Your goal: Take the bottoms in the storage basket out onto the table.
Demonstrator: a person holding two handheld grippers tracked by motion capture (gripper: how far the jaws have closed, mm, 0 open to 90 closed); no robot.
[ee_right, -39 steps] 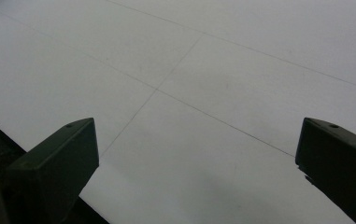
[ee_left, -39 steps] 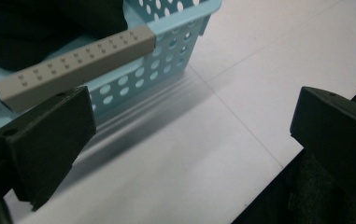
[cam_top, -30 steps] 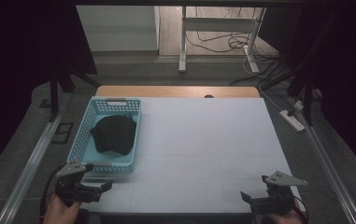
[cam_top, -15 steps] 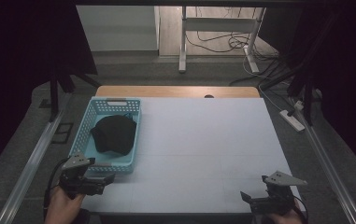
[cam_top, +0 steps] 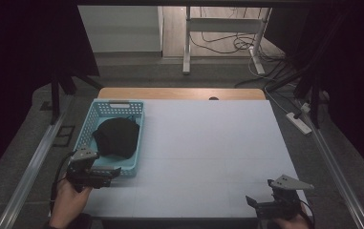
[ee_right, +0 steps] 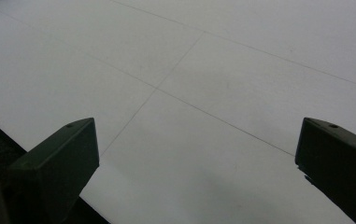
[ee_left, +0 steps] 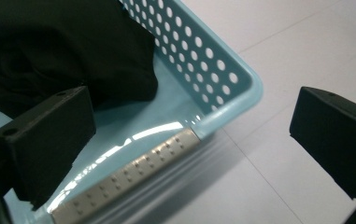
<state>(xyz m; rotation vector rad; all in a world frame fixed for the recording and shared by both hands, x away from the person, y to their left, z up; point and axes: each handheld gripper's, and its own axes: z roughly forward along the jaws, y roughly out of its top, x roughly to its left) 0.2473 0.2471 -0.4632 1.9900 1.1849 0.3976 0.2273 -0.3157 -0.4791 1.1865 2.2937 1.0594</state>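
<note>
A light blue perforated basket (cam_top: 133,125) stands on the left side of the white table (cam_top: 208,143). A crumpled black cloth (cam_top: 116,137) lies inside it. My left gripper (cam_top: 112,175) hovers at the basket's near right corner, open. In the left gripper view the basket's rim (ee_left: 231,93) passes between the wide-apart jaws of that gripper (ee_left: 194,140), and the black cloth (ee_left: 63,51) lies beyond the left jaw. My right gripper (cam_top: 253,205) rests near the table's front right edge, open, with nothing between its fingers. The right gripper view has that gripper (ee_right: 199,163) over the bare white table (ee_right: 203,70).
A wooden strip (cam_top: 179,93) borders the table's far edge. Metal rails (cam_top: 36,157) run along both sides of the table. A desk frame (cam_top: 227,24) and cables lie on the floor beyond, and a power strip (cam_top: 300,122) lies at the right.
My left gripper has moved forward and up from the table's front left edge to the basket's near corner. The right gripper has stayed put.
</note>
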